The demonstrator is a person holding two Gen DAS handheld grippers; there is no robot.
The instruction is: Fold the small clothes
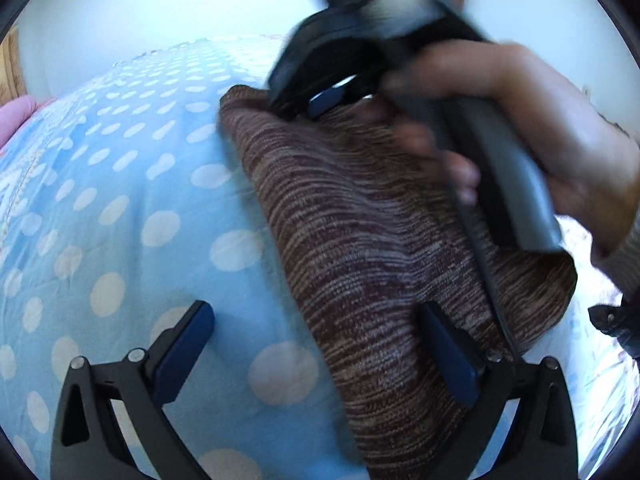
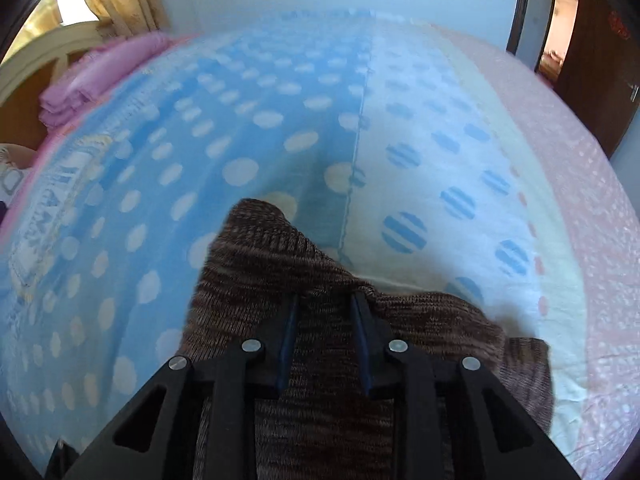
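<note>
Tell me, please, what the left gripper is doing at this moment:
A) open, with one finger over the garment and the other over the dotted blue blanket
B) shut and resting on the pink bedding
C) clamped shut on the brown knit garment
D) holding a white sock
A: in the left wrist view, the left gripper has its jaws spread wide, one finger over the brown knit garment and the other over the dotted blue blanket, gripping nothing.
</note>
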